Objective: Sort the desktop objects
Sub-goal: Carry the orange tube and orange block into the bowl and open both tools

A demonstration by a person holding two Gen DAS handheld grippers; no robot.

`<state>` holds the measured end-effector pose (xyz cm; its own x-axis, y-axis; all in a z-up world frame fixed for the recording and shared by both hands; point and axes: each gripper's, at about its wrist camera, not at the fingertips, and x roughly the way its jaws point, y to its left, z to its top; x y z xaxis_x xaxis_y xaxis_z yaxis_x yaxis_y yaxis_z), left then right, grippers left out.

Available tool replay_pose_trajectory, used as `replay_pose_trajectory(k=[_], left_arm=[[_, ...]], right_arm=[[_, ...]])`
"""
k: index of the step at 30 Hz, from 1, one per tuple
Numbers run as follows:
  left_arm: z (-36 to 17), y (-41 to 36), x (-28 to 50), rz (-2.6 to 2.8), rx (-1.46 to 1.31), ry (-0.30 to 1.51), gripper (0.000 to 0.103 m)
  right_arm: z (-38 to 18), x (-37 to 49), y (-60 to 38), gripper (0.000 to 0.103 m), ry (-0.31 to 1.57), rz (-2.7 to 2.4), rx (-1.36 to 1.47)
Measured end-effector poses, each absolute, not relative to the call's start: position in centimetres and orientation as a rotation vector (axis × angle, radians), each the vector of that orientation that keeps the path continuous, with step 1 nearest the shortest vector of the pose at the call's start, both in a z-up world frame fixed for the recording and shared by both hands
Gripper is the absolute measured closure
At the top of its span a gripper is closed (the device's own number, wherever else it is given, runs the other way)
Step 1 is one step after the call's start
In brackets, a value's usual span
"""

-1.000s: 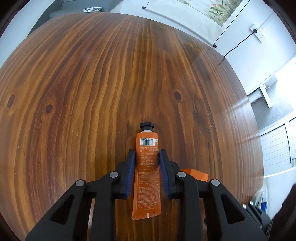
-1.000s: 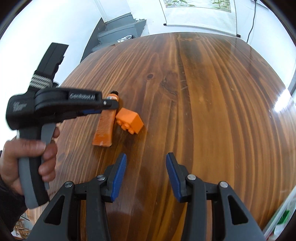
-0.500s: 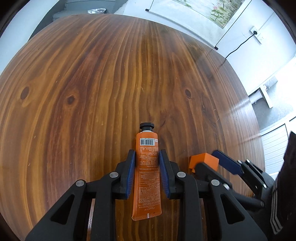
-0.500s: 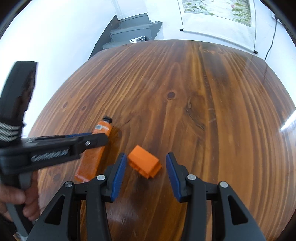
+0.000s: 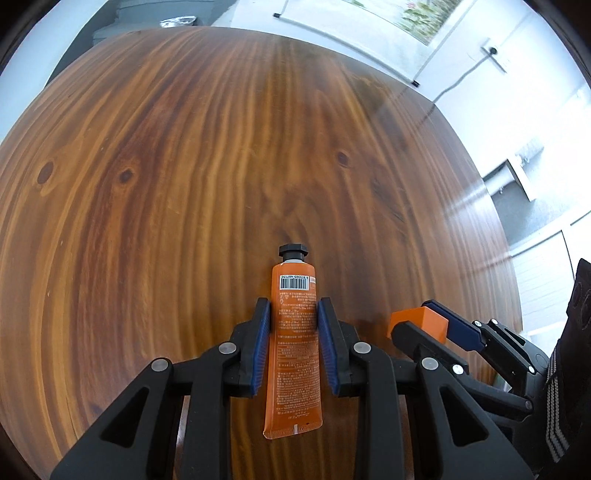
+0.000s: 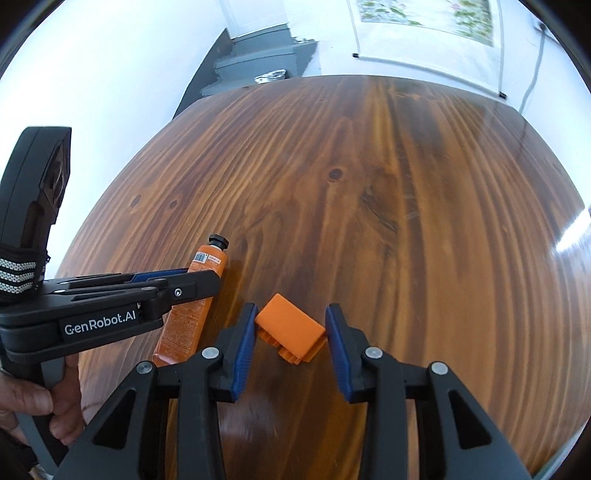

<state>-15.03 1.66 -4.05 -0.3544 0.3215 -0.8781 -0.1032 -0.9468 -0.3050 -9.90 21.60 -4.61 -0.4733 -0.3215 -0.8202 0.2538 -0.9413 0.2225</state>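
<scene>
While clamped on the orange plastic tube with black cap flat on the wooden table, left gripper steady, right gripper wide astride skewed orange toy brick: square up, then squeeze.

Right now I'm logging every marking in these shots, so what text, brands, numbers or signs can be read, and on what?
"GenRobot.AI": white lettering on the side of the left gripper, in the right wrist view.
Barcode digits on the orange tube: too blurred to quote reliably.
Fine print down the tube's body: too small to read.
Orange block and wooden table: no text visible.
Wall scroll: painting only, no legible writing.
</scene>
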Motion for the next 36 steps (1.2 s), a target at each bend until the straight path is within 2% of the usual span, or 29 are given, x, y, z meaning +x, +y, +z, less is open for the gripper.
replay_pose_trajectory(k=[10, 21, 29, 36], left_arm=[[-1.1, 4.9, -9.2, 2.320, -1.563, -0.206, 0.075], [1.7, 15.3, -5.2, 2.203, -1.473, -0.050, 0.075], [2.7, 22.1, -2.3, 2.082, -1.427, 0.023, 0.075], [3.8, 27.4, -0.4, 2.012, -1.370, 0.048, 0.075]], right_arm=[[-2.9, -3.2, 26.3, 0.062, -0.178, -2.517, 1.373], [-0.8, 4.4, 34.2, 0.062, -0.310, -2.663, 1.352], [0.1, 8.6, 40.8, 0.062, -0.438, -2.781, 1.356], [0.7, 11.4, 45.1, 0.062, -0.477, -2.865, 1.361]])
